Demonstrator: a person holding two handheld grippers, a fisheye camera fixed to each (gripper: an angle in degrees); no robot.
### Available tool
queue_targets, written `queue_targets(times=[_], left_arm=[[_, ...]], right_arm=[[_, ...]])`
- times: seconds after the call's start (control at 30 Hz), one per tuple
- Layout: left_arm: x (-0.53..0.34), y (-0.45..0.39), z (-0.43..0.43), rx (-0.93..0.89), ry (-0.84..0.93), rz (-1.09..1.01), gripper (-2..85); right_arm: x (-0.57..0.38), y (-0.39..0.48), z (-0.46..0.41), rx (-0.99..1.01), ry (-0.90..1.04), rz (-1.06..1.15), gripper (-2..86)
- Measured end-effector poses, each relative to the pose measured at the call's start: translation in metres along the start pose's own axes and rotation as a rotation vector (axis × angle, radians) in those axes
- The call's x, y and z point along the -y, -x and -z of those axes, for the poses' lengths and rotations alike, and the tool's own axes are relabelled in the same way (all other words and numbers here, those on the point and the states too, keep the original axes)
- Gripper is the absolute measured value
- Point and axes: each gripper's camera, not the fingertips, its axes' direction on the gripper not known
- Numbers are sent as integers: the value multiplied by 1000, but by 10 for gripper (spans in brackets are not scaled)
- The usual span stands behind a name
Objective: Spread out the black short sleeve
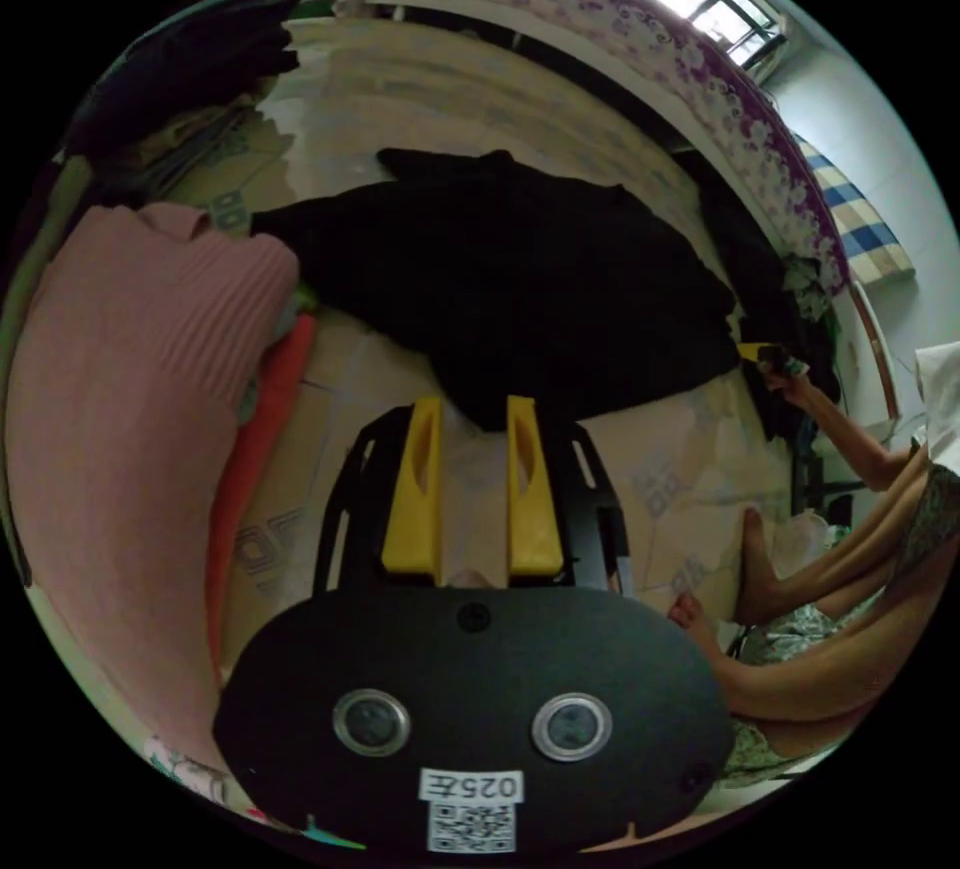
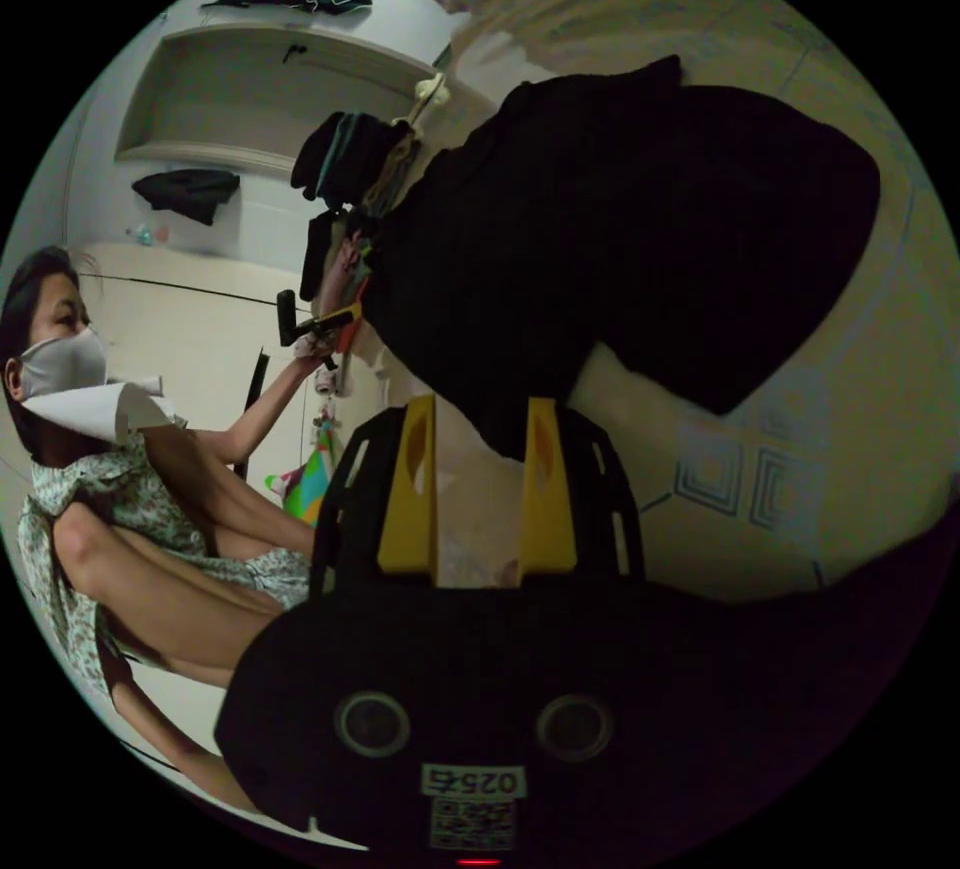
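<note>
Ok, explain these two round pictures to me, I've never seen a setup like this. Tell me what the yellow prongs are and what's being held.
Each picture comes from a fisheye camera riding on a hand-held tool; a person works one tool in each hand. The yellow prongs are that tool's two jaws. In the left gripper view, the left tool has an edge of the black shirt between its jaws. In the right gripper view, the right tool has another edge of the same shirt the same way. The shirt lies partly spread on a pale patterned mat. A pink sweater sits beside it. How tightly either pair of jaws grips, I cannot tell.
</note>
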Motion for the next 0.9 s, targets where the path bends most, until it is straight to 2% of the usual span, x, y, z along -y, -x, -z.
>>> queue_targets(times=[0.33,0.4,0.47,0.53,0.7,0.77,0.9], left_arm=[[-30,24,17,-49,-8,-72,57],[-35,33,6,-67,44,-58,51],[-43,42,7,-87,24,-64,12],[-50,53,12,-160,27,-29,-8],[-92,85,61,-466,-206,82,-17],[-111,80,96,-491,-320,50,-16],[-137,56,162,-513,-537,-10,-16]], right_arm=[[-35,-12,20,7,2,0,122],[-40,-14,18,-1,13,11,102],[-49,-14,19,-15,33,27,8],[-59,-10,30,-10,-8,45,-3],[-100,4,87,207,-253,81,-8],[-120,22,116,368,-390,152,-8],[-148,76,164,454,-560,313,-8]])
